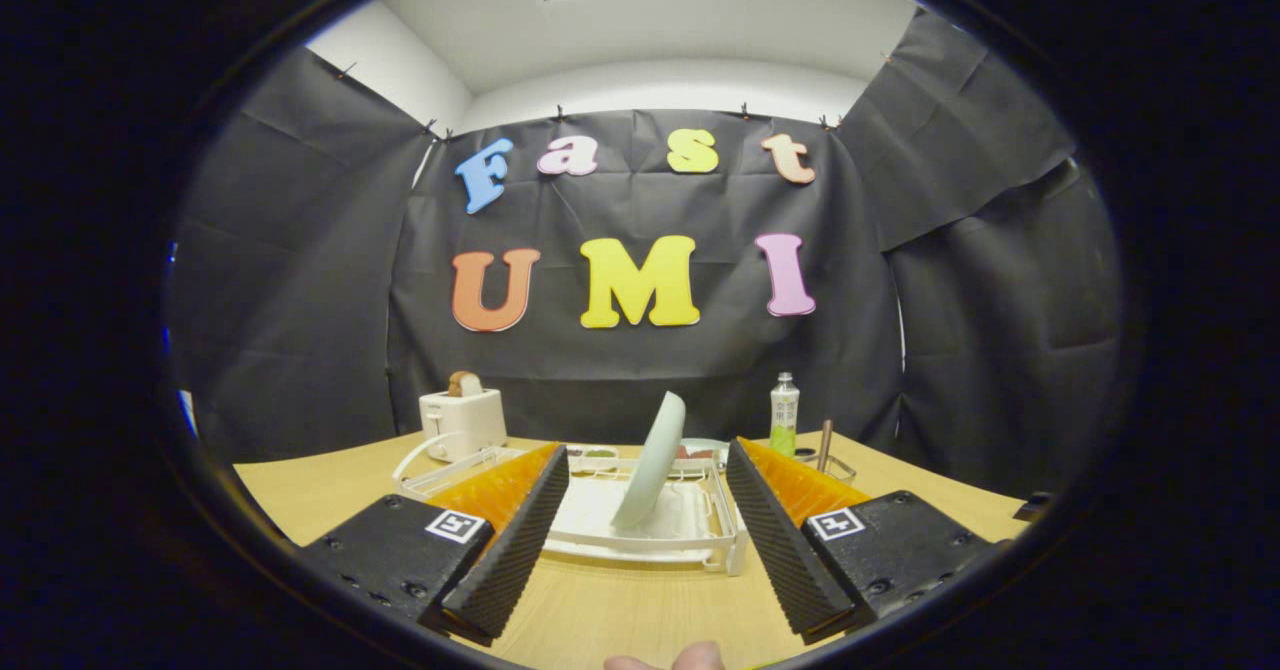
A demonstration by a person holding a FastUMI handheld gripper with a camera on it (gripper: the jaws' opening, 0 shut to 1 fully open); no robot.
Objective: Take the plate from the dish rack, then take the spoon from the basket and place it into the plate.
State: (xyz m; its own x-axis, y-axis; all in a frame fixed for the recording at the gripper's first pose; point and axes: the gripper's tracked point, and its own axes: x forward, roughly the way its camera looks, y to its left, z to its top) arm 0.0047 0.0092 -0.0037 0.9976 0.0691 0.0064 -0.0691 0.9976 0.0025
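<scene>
On the tabletop (620, 610) ahead of you, jaws (648, 540) spread wide and empty, pale plate (652, 458) upright on edge in the white dish rack (690, 535) just beyond them, toaster (462, 422) behind left, bottle (784, 414) behind right.

- My gripper (648, 540) shows as two long wedge-shaped fingers (510, 550), each faced on its inner side with a finely ribbed pad.
- Each finger is bolted to a flat, blocky mounting plate (400, 555) with rounded corners; I can count several small round screw heads set into the plates.
- Each plate carries a small square white tag (455, 525) printed with a black fiducial pattern, one on either side.
- The jaws stand wide apart.
- Fingertips of the holding hand (668, 660) peek in just below the gripper.
</scene>
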